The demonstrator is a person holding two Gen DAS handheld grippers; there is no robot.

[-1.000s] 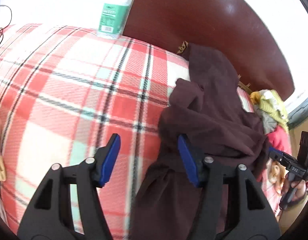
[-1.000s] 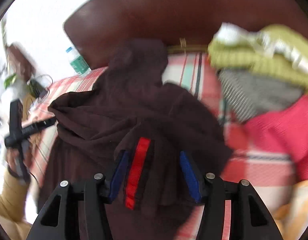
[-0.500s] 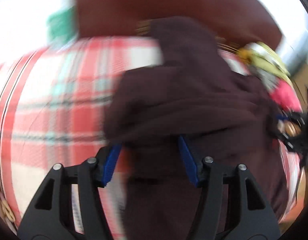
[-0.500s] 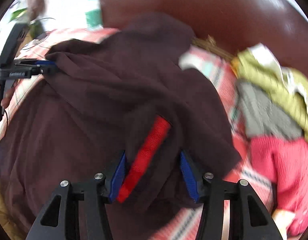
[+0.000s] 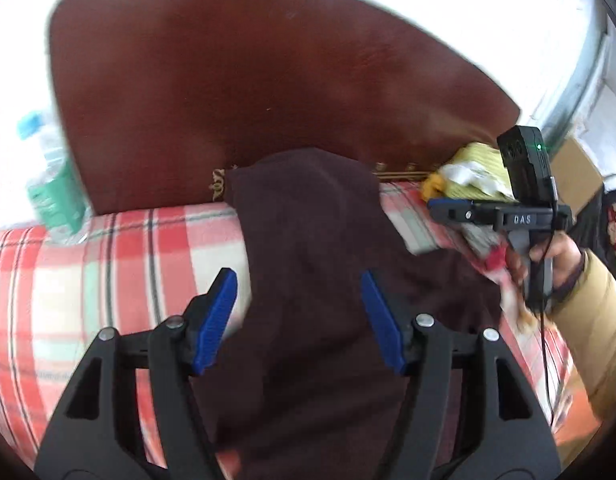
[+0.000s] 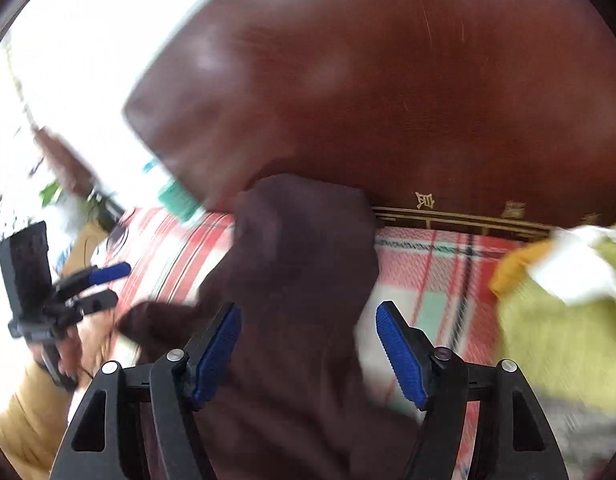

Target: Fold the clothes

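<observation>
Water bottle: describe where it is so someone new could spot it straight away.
Find the big brown headboard behind the plaid blanket. At the headboard's left edge, past the blanket, stands the water bottle. Its green label and blue cap mark it out; everything else nearby is cloth.

Your dark maroon garment (image 5: 315, 272) lies plain and unpatterned down the middle of the plaid blanket (image 5: 120, 264), which is checked in red, white and pale mint with thin black lines. At the far edge stands the glossy reddish-brown headboard (image 5: 248, 80), trimmed along its foot with small gold ornaments (image 6: 425, 200). To the far left you have a clear bottle with a green label (image 5: 52, 196) and light blue cap. To the right lies an olive-yellow knit (image 6: 555, 332) with white cloth on it, grey below. Both your grippers are black with blue pads (image 5: 216, 320). Your sleeve (image 5: 587, 320) is mustard yellow.
</observation>
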